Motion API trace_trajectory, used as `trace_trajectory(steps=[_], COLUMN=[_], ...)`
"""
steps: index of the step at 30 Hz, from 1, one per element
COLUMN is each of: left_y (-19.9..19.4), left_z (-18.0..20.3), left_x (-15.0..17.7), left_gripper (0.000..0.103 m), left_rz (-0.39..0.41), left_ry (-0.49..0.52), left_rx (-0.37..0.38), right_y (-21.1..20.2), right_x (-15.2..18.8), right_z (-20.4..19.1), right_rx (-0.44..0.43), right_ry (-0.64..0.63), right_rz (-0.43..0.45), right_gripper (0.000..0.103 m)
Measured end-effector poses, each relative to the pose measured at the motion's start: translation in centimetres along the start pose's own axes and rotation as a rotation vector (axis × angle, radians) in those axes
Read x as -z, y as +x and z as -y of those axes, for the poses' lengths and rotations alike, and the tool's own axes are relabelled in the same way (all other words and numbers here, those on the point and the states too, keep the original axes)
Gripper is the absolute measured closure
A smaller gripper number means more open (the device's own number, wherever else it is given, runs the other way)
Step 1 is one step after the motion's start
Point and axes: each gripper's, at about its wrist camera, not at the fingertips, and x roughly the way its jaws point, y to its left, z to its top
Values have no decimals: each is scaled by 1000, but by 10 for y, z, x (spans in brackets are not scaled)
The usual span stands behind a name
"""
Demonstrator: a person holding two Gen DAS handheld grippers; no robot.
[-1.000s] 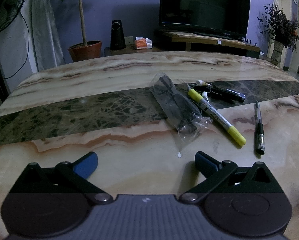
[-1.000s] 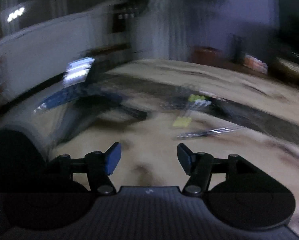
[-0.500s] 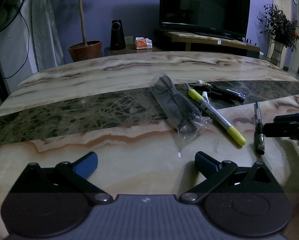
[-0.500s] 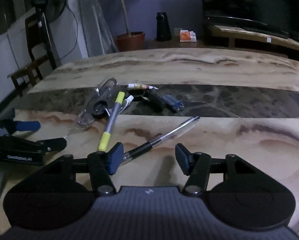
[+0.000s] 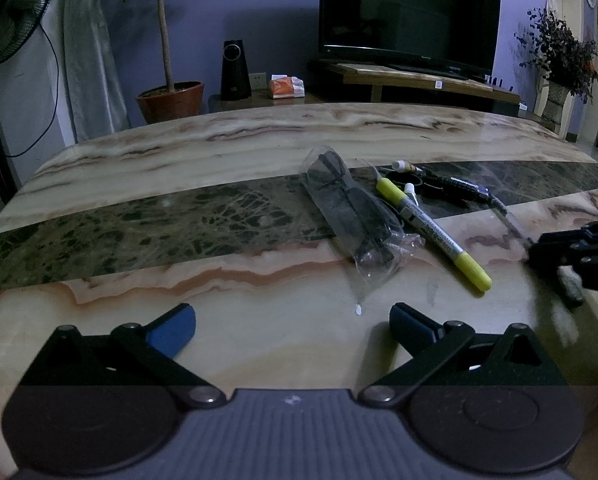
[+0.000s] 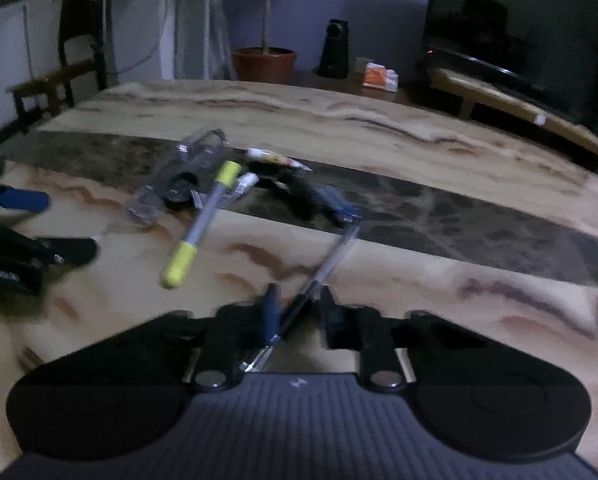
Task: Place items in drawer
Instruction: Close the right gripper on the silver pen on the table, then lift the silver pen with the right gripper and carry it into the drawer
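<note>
- Pen (image 6: 319,276) lies on the marble surface (image 6: 439,292) between the right claw's (image 6: 299,312) narrowed fingers; actual contact unclear through blur
- Left claw (image 5: 293,320) spread wide, holding nothing
- Bagged glasses (image 5: 351,216) at its 12 o'clock, yellow marker (image 5: 435,232) at 1 o'clock

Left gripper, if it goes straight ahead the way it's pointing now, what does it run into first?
Probably the clear plastic bag with dark glasses inside: its near corner lies just ahead of the open left gripper, slightly right of centre. Depth is uncertain.
</note>
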Motion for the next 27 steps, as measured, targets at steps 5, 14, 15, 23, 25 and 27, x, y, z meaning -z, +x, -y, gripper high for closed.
trace_trajectory(steps=[5,14,15,23,25,27], left_y=[0,0,0,0,0,0], left_z=[0,0,0,0,0,0], left_x=[0,0,0,0,0,0], left_gripper=[0,0,0,0,0,0], left_rz=[0,0,0,0,0,0], left_ry=[0,0,0,0,0,0], left_rx=[0,0,0,0,0,0], right_y=[-4,-12,-13,-18,-24,-33], right_x=[5,12,14,15,13,13], right_z=[17,23,22,31,35,33], right_rx=[-25,-82,-86,-96,-115,-145], right_ry=[41,22,7,55,73,66], right_rz=[-14,-29,-33,8,23,36], right_gripper=[87,76,76,90,90,90])
